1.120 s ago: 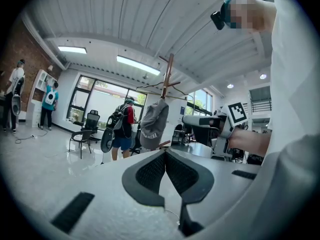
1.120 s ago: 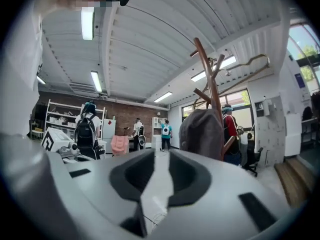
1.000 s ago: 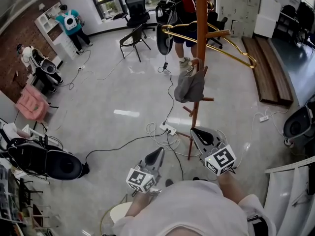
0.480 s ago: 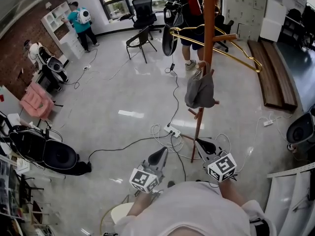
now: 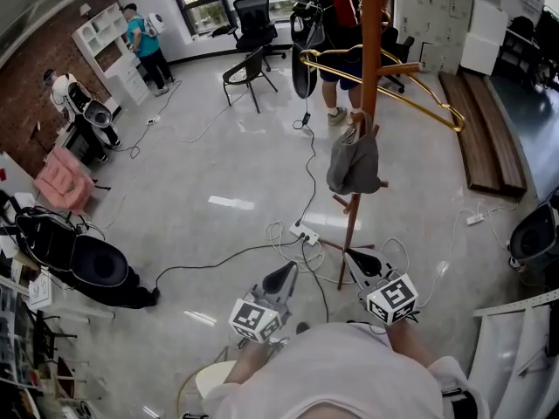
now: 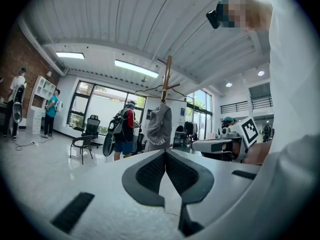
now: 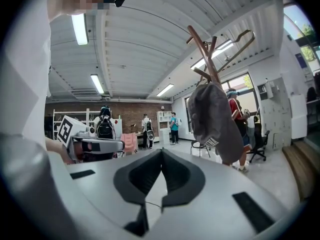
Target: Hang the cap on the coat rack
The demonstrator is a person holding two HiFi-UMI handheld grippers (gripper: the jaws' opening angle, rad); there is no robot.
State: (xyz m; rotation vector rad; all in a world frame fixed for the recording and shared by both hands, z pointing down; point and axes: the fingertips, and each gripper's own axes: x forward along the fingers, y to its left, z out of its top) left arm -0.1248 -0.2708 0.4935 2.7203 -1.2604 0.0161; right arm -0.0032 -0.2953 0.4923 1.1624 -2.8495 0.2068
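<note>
A grey cap (image 5: 354, 160) hangs from a peg of the wooden coat rack (image 5: 370, 51); nothing grips it. Both grippers are held low, close to the person's body and short of the rack's foot. My left gripper (image 5: 286, 271) is shut and empty, its pads meeting at the tips. My right gripper (image 5: 351, 257) is also shut and empty, just right of the rack's base. In the left gripper view the cap (image 6: 160, 126) hangs ahead beyond the closed jaws, and in the right gripper view the cap (image 7: 217, 116) hangs up and to the right on the rack (image 7: 207, 59).
Gold wire hangers (image 5: 393, 85) stick out from the rack. A power strip (image 5: 301, 231) and cables lie on the floor by its foot. A black chair (image 5: 244, 72), a person with a backpack (image 5: 327, 16), a black bag (image 5: 96, 269) and a wooden bench (image 5: 485, 138) stand around.
The head view has shifted a little, and both grippers have sunk slightly lower in it. The cap stays hanging on its peg. A person in teal at the back left has moved.
</note>
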